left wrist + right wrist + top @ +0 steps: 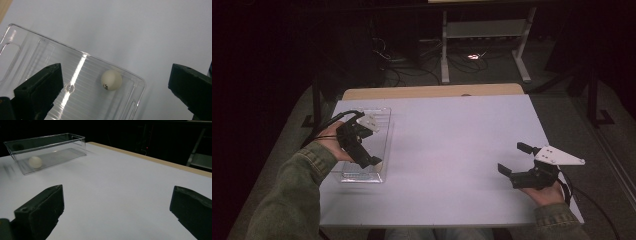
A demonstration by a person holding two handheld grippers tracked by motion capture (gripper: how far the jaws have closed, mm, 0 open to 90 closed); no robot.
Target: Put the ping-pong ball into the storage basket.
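Ball (111,80): white, with a small dark mark, lying loose on the floor of the bin (132,97). In the left gripper view it sits near the bin's corner at about 4 o'clock, clear of the walls. In the right gripper view the ball (35,162) lies at the near end of the bin (75,143), seen through the clear side wall at about 10 o'clock. In the high view the ball is hidden behind the gripper.

Bin (384,125): clear plastic, oblong, standing on the table (452,140) at its 9 o'clock side, long axis running away from the person.

Left gripper (373,161): over the near end of the bin, tilted down toward 5 o'clock; hand (329,142) behind it, green sleeve (297,185) rising from 7 o'clock. Its own view looks straight down into the bin. Jaws spread wide, nothing between the pads; the ball lies below the gap, untouched.

Right gripper (516,159): at 4 o'clock on the table, held low and roughly level, pointing toward 10 o'clock; grey plate on top, hand (548,194) beneath, cable trailing to 5 o'clock. Jaws spread wide over bare table, holding nothing, well apart from the bin.

Table: white top, wooden edge strip at the far side (160,161).
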